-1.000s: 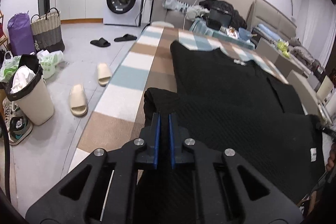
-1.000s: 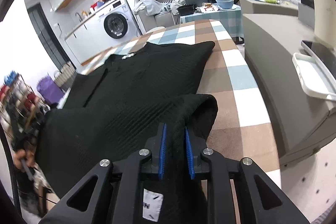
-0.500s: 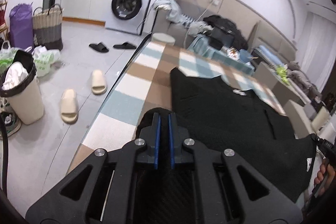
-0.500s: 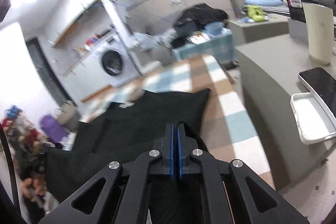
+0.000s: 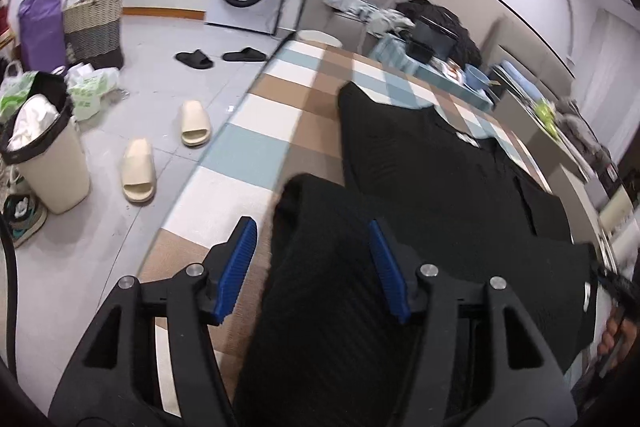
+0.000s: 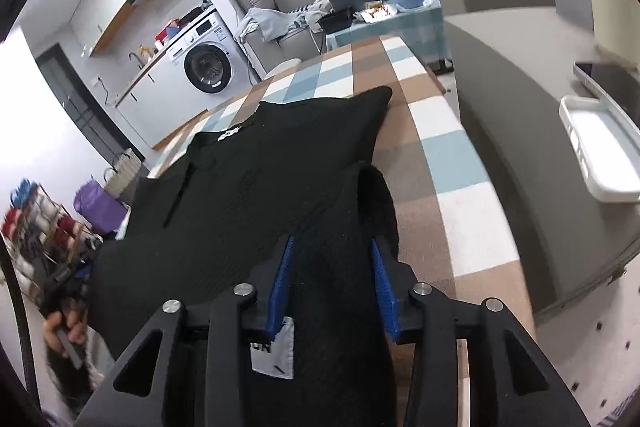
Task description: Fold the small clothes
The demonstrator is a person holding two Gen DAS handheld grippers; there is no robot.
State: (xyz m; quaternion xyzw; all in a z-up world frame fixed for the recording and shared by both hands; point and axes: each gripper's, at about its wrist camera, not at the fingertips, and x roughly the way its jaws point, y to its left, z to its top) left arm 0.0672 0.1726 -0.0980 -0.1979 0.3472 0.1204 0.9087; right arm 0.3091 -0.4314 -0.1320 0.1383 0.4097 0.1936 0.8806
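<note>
While both grippers point down along a checked table cover [image 5: 248,147], a black ribbed knit top [image 5: 440,179] lies spread over it, collar toward the far end and hem toward the near edge. The left gripper [image 5: 312,259] has just been opening: its blue pads [image 5: 236,267] stand apart, with the near left corner of the top lying loose between them, not pinched. The right gripper [image 6: 332,279] has also just been opening; its pads stand apart either side of the near right corner, where a grey label [image 6: 274,355] shows at the hem. A folded-over flap of cloth sits just ahead of each gripper, near the long edges of the table. A hand [image 6: 64,327] on the other gripper's handle shows at the left rim of the right wrist view.

My reading is that the hem corners are being let go after a fold or a straightening pull. To do this well, both sets of pads should clear the cloth fully before either hand draws away, so the ribbed knit does not snag and drag. Lifting straight up and back would keep the flaps flat. The two sides should end level with each other, and any ridge near the right flap wants smoothing before the next fold.

A white tray [image 6: 600,151] sits on a grey counter beyond the table's right edge, well apart from the top.
</note>
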